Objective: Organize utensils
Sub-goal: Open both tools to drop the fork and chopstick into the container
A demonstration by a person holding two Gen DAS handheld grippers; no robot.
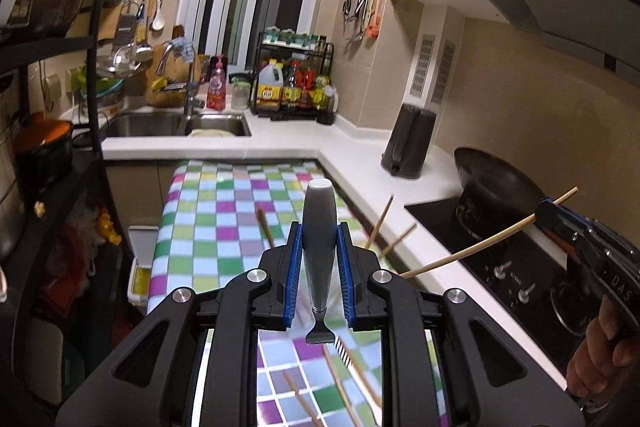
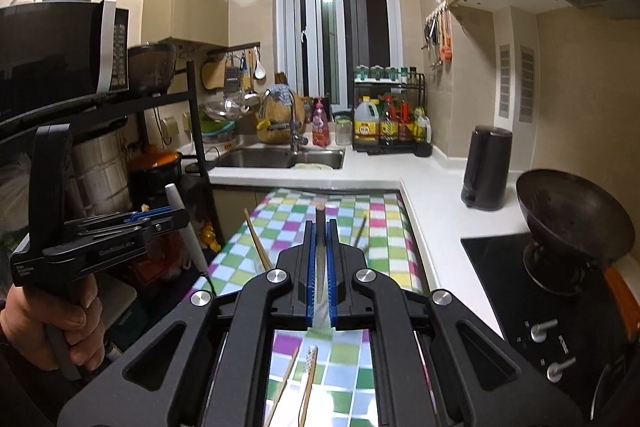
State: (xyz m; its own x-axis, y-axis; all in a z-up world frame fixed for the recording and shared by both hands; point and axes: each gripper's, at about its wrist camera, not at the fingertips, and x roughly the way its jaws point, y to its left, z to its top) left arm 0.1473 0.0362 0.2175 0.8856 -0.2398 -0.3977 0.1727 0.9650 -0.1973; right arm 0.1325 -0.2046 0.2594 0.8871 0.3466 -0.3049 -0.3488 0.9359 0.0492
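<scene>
Utensils, left to right, all placed against the checkered table (image 1: 224,211).

Left gripper (image 1: 319,259): jaws narrow, blue pads pinching the grey handle (image 1: 319,215) of a small scraper-type tool, held above the table's near half, handle pointing away, metal blade end (image 1: 318,337) hanging back toward the camera. Handle looks smooth and tapered, so likely slippery along its length; stiff, light. The mid-handle grip looks right; I'd avoid the thin neck.

Loose chopsticks (image 1: 264,227) lie scattered on the table, more below the jaws (image 1: 298,401) and toward its right edge (image 1: 382,217). Thin, light, stiff, will roll; best taken mid-length, one at a time.

Right gripper (image 2: 320,259): jaws fully closed on a single chopstick (image 2: 319,227), above the table's middle. Its own view shows the stick end-on, so length and tilt are unreadable there.

View differences: left wrist view shows that the chopstick (image 1: 480,245) is long and pale, slanting across the stove side of the table, pinched near its upper end, with lots of free overhang, so expect it to pivot. Right wrist view shows the left gripper (image 2: 160,221) side-on in a hand (image 2: 56,331), tool tilted, plus the microwave (image 2: 60,55) left of the table, cropped in the left view.
</scene>
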